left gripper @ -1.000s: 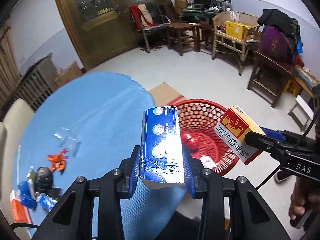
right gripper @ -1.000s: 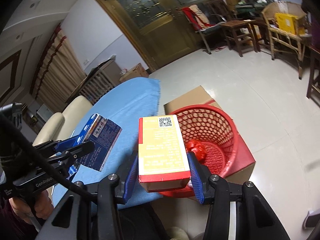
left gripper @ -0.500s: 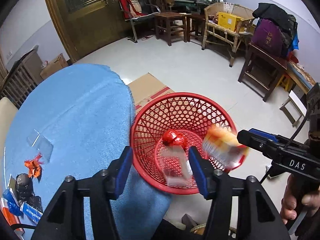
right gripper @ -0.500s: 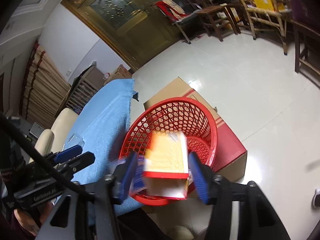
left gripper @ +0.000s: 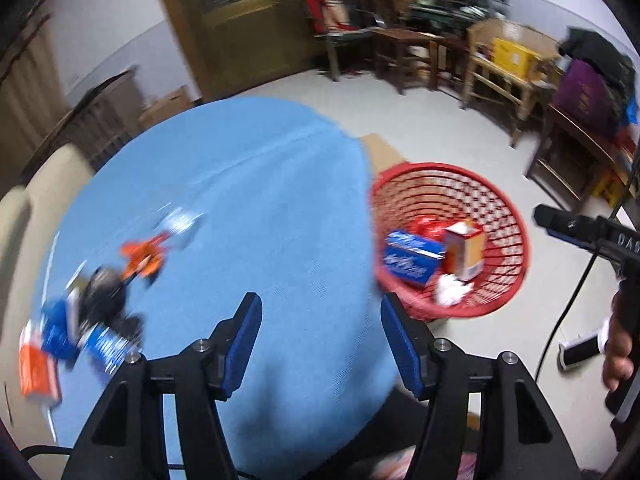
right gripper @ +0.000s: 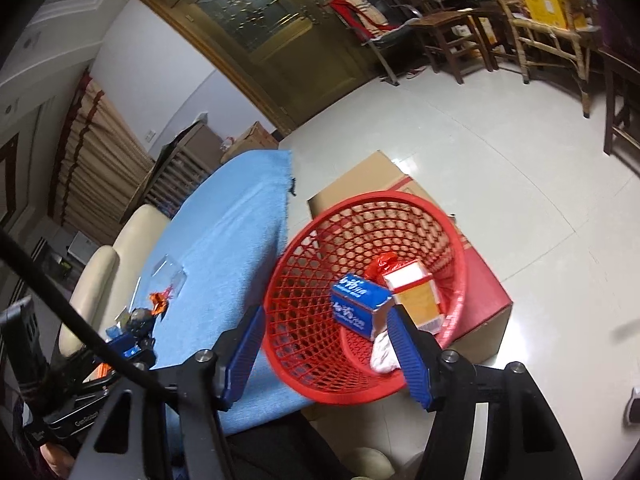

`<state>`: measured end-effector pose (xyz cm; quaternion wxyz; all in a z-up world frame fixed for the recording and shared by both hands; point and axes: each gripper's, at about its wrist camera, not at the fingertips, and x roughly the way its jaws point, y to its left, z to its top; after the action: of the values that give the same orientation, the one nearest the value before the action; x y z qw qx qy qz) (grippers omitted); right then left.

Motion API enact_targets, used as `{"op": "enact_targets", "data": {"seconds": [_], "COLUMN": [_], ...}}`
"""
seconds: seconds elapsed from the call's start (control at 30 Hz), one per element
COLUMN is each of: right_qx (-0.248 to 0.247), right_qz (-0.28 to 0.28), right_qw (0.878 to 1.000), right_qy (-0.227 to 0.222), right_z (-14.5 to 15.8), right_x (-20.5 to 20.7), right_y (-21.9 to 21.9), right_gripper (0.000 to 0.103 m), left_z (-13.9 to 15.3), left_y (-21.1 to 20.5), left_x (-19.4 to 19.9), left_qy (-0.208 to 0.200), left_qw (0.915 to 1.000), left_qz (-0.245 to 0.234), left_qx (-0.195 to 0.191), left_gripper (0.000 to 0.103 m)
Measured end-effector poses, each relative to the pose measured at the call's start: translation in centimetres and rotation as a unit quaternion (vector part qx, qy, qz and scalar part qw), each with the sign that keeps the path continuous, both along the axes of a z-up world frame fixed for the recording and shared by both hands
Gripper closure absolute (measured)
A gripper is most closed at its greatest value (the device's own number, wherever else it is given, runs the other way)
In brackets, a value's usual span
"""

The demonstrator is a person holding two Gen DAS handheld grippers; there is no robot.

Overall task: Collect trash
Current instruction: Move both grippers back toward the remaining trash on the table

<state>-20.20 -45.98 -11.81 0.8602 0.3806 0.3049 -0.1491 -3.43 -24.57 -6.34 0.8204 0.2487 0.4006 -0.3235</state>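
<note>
On the blue table [left gripper: 248,216], leftover wrappers [left gripper: 100,304] are being left nearest the left gripper [left gripper: 320,340], lying to its left; both its jaws and the right gripper's [right gripper: 328,352] are opening, empty.

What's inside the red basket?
The red mesh basket holds a blue box, a yellow-and-white box, red wrapping and white crumpled paper. Anything beneath them is hidden.

We read this as a home living room: ornate glazed wooden door [right gripper: 256,28], wicker chair [right gripper: 536,24], curtains [right gripper: 92,156] (pleated, tan), tiled floor [right gripper: 500,152].
</note>
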Motion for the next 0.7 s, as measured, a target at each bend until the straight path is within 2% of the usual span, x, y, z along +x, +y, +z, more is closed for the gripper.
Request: {"op": "enact_targets", "data": {"seconds": [0.13, 0.33, 0.5, 0.7], "right_qx": [-0.006, -0.022, -0.033, -0.057], "right_qz": [0.025, 0.072, 0.112, 0.165], "right_qw": [1.0, 0.997, 0.993, 0.985], "right_qy": [-0.003, 0.0, 0.004, 0.004], "right_z": [0.8, 1.9, 2.5, 3.8], "right_x": [1.4, 4.0, 6.1, 8.0], "right_y": [1.7, 5.5, 8.6, 13.0], "right_gripper": [0.036, 0.036, 0.036, 0.036], "left_z": [0.7, 1.5, 1.9, 2.5], "left_y": [5.9, 14.1, 19.9, 25.6], "left_x": [1.3, 2.4, 2.7, 2.9], "left_qy": [-0.013, -0.044, -0.076, -0.105], "left_qw": [0.9977, 0.9869, 0.9723, 0.9497], "left_qz": [0.065, 0.154, 0.221, 0.294], "left_qx": [-0.01, -0.019, 0.002, 0.022], "left_gripper": [0.039, 0.039, 0.038, 0.037]}}
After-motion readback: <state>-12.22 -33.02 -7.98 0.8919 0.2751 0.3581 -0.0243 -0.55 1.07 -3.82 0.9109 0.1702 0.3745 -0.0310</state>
